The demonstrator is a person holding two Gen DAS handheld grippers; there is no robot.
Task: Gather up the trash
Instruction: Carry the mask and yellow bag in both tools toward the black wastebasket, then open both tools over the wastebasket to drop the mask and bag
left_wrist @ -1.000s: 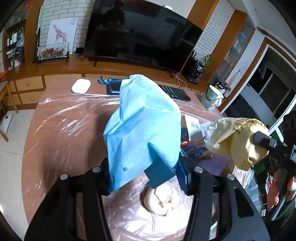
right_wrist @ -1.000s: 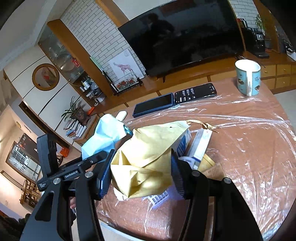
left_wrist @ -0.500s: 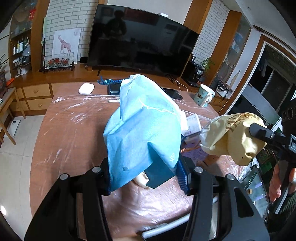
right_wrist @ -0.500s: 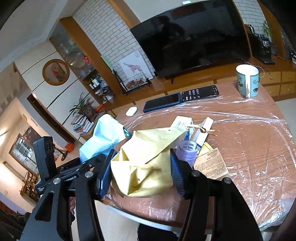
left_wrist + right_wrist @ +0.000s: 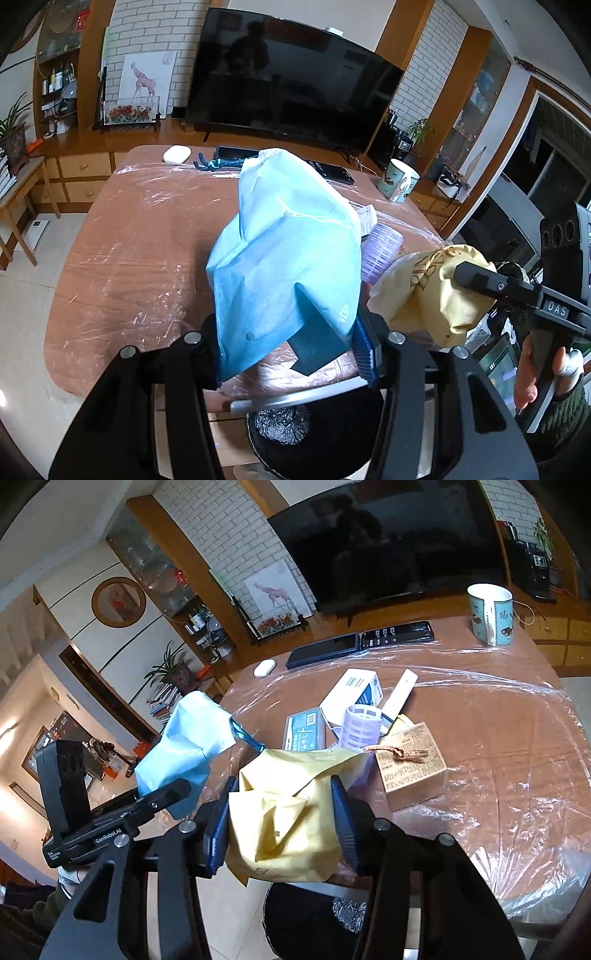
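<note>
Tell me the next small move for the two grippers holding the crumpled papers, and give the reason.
Probably bring both a little nearer over the black bin below the table edge, then let go. The left gripper is shut on the blue paper, the right gripper on the yellow paper, and the bin sits just beneath them.

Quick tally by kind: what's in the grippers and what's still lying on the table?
Held wads: 2, blue, yellow
Boxes: 3
Hair roller: 1
Phones: 2
Mug: 1
Earbud case: 1
Total: 10
</note>
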